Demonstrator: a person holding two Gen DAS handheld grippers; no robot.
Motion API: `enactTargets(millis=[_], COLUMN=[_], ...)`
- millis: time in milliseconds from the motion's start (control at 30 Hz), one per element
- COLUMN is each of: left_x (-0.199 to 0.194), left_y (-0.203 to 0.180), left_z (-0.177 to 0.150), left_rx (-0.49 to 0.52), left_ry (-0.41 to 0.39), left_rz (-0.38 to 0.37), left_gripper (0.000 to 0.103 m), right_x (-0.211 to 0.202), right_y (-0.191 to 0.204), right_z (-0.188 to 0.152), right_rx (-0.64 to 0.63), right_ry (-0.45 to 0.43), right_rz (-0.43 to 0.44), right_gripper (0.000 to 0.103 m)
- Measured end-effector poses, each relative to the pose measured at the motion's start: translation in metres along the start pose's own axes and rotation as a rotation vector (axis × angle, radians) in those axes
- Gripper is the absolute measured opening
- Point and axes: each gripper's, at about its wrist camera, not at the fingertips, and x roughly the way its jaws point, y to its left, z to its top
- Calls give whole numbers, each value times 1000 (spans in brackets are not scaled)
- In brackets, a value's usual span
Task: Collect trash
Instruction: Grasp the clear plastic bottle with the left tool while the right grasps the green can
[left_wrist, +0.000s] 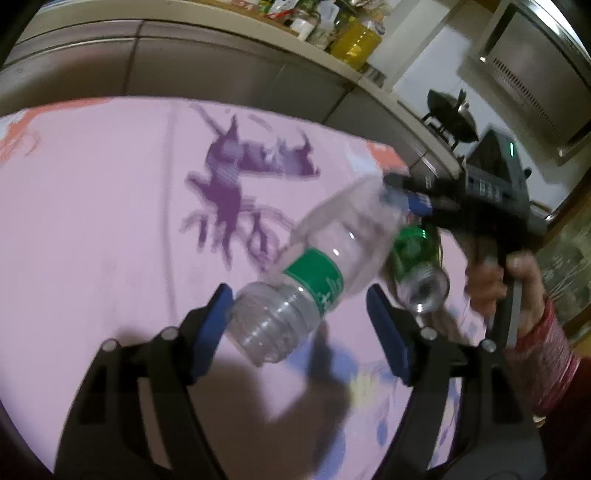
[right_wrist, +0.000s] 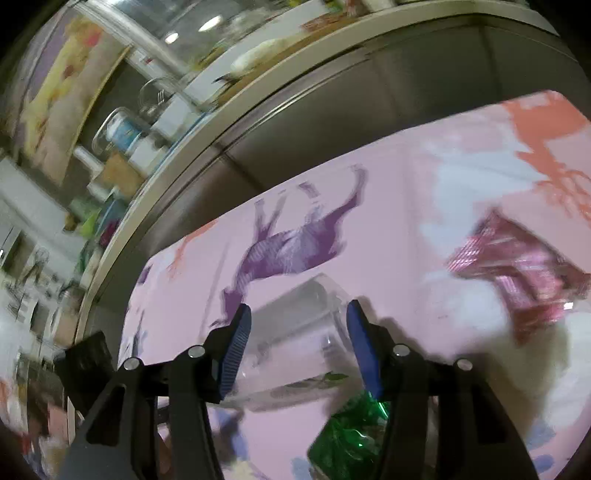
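Scene: pink printed tablecloth (left_wrist: 110, 206) under both grippers, kitchen counter (left_wrist: 221, 31) beyond it; both views motion-blurred.
Left gripper (left_wrist: 299, 325): jaws spread wide, nothing clamped; the ribbed end of the clear bottle sits between its fingers, apparently not touching either pad.
Right gripper (right_wrist: 297, 343): fingers set on either side of the clear bottle's far end; seen from the left wrist view, its tips look closed on that end, and the bottle hangs tilted off the cloth. I judge this a grip, though blur leaves it short of certain.
Clear bottle (left_wrist: 332, 258): empty, green label band, lying slantwise between the two grippers, one end at the right fingertips, the other inside the left jaws.
Green bottle (left_wrist: 415, 254): just beside and below the right gripper, mouth turned toward the left camera; loose, not gripped.
Pink wrapper (right_wrist: 517, 266): on the cloth, ahead and to the right of the right gripper, well apart from it.
Bin or bag: none visible in either view.
Progress: early, by my reading. One item lifted, at least two left on the cloth, nothing seen deposited.
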Motion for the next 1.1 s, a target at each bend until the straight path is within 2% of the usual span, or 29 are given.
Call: enactTargets(millis=[100, 267, 433, 533, 667, 733, 833, 1033, 1100], left_x=[-12, -18, -5, 5, 17, 19, 22, 30, 34], left_y=[-14, -56, -74, -76, -71, -72, -72, -67, -64], left_z=[-23, -28, -21, -20, -17, -17, -15, -17, -20], left_rx=[18, 194, 282, 313, 295, 296, 297, 260, 247], left_ry=[-3, -53, -53, -52, -27, -25, -26, 4, 26], left_rz=[68, 235, 290, 332, 364, 376, 400, 410, 411], left_gripper=[75, 78, 78, 78, 78, 78, 77, 58, 41], right_x=[-7, -56, -106, -118, -117, -115, -111, -89, -82], right_y=[14, 9, -9, -21, -31, -41, -57, -82, -82], right_z=[-5, -23, -60, -88, -114, -118, -118, -119, -119], right_rx=[-38, -18, 3, 28, 52, 95, 183, 309, 305], right_ry=[-25, -157, -251, -251, -221, -213, -211, -171, -158], right_rz=[12, 4, -36, -50, -55, -59, -21, 19, 18], right_gripper=[52, 52, 52, 52, 52, 52, 52, 52, 52])
